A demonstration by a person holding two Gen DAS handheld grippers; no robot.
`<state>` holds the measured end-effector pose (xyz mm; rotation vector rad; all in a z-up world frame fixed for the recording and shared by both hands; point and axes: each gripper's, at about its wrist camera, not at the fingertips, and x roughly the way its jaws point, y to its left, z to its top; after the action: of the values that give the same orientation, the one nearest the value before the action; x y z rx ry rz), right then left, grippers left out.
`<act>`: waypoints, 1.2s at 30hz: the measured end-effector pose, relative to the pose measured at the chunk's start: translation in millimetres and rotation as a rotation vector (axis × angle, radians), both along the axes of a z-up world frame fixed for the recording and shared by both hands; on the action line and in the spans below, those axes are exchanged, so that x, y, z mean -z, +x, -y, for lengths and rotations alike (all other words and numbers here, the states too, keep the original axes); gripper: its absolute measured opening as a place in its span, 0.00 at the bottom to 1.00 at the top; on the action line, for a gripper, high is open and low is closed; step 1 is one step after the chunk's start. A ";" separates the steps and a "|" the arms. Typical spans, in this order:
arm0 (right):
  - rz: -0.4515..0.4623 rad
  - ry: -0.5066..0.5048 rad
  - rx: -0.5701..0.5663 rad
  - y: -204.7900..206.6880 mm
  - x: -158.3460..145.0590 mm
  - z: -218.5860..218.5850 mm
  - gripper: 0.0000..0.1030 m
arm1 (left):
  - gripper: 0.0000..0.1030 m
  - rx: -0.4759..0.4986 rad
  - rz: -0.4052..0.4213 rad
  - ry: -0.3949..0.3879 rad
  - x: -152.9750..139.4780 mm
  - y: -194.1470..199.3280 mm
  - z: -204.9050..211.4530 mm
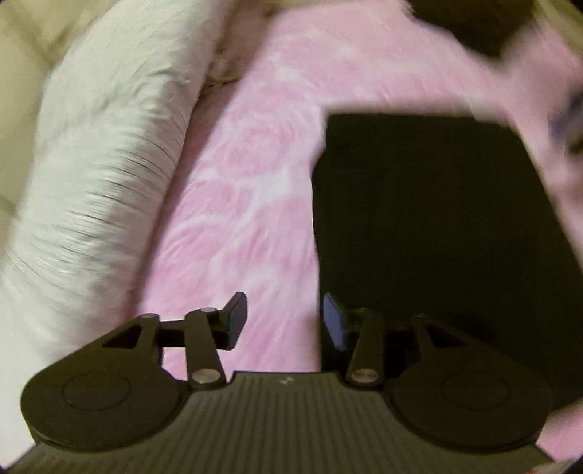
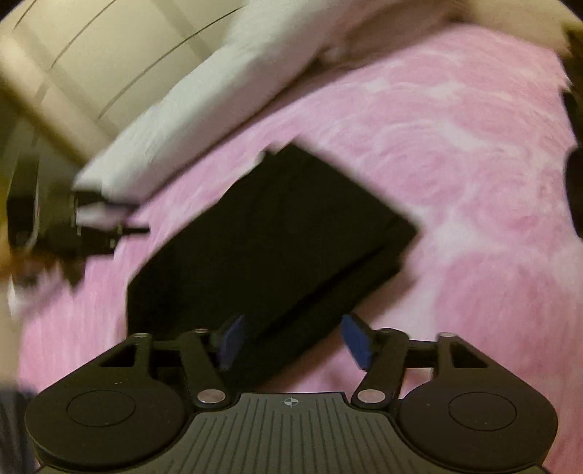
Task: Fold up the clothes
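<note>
A black garment [image 1: 430, 226] lies folded into a flat rectangle on the pink bedspread [image 1: 247, 175]. In the left wrist view it fills the right half, and my left gripper [image 1: 284, 321] hangs open over its left edge, one finger above pink cloth and the other above black. In the right wrist view the same folded black garment [image 2: 277, 233] lies diagonally in the middle. My right gripper [image 2: 295, 341] stands open above its near corner, holding nothing. Both views are motion-blurred. My left gripper [image 2: 91, 222] shows as a dark blurred shape at the left edge.
A long white pillow [image 1: 98, 175] lies along the left side of the bed, also seen in the right wrist view as a white pillow [image 2: 218, 91]. Beyond it is a cream wall or headboard [image 2: 94, 54]. A dark object [image 1: 470, 22] sits at the top right.
</note>
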<state>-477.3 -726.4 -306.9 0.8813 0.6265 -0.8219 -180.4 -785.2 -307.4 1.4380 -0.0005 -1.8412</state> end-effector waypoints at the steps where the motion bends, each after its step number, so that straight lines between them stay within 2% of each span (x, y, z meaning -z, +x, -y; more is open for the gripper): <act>1: -0.044 -0.054 -0.077 19.1 -5.9 -22.3 0.69 | 0.45 0.056 0.066 -0.024 1.0 5.6 -21.4; 3: -0.130 -0.172 -0.245 58.8 -15.5 -67.8 0.69 | 0.48 0.181 0.170 -0.061 7.9 14.0 -64.7; 5: -0.185 -0.301 -0.414 101.4 -19.3 -109.8 0.69 | 0.55 0.302 0.238 -0.095 19.7 20.6 -103.2; 7: -0.295 -0.459 -0.579 147.2 -12.0 -150.3 0.69 | 0.56 0.416 0.288 -0.129 35.6 25.8 -135.7; 9: -0.431 -0.608 -0.701 189.9 9.1 -181.6 0.69 | 0.57 0.496 0.302 -0.172 52.5 28.6 -156.7; 14: -0.852 -0.700 -0.895 244.6 78.7 -210.0 0.69 | 0.59 0.599 0.331 -0.272 91.8 30.8 -174.7; 17: -0.866 -0.719 -0.908 240.4 78.8 -206.6 0.68 | 0.59 0.634 0.369 -0.346 108.0 33.5 -170.9; 18: -0.869 -0.725 -0.912 238.7 78.5 -205.3 0.63 | 0.58 0.641 0.377 -0.358 111.8 33.5 -167.8; 19: -0.872 -0.731 -0.915 237.0 78.2 -204.0 0.46 | 0.58 0.643 0.384 -0.356 114.7 32.4 -163.6; 22: -0.881 -0.750 -0.926 232.0 77.3 -200.1 0.32 | 0.57 0.651 0.402 -0.350 123.4 29.1 -150.8; 24: -0.887 -0.762 -0.934 228.6 76.7 -197.5 0.26 | 0.33 0.656 0.415 -0.346 129.2 27.0 -142.3; 25: -0.890 -0.768 -0.937 226.9 76.4 -196.2 0.24 | 0.29 0.653 0.415 -0.339 130.0 25.6 -139.9; 26: -0.893 -0.775 -0.941 225.2 76.2 -194.9 0.22 | 0.19 0.641 0.405 -0.324 127.3 23.7 -140.3; 27: -0.896 -0.781 -0.945 223.5 75.9 -193.6 0.19 | 0.14 0.631 0.395 -0.312 123.7 21.8 -141.6; 30: -0.858 -0.789 -0.948 198.8 51.9 -193.8 0.18 | 0.12 0.622 0.352 -0.288 102.3 9.3 -161.3; 33: -0.830 -0.786 -0.970 158.7 27.1 -197.1 0.17 | 0.11 0.647 0.313 -0.236 79.6 -19.3 -202.4; 36: -0.840 -0.757 -1.033 101.6 10.0 -202.7 0.17 | 0.11 0.673 0.268 -0.167 63.3 -69.8 -246.3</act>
<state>-375.7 -523.7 -316.9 -0.5484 1.2267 -0.3563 -250.3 -538.9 -370.6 1.6759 -0.8420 -2.0714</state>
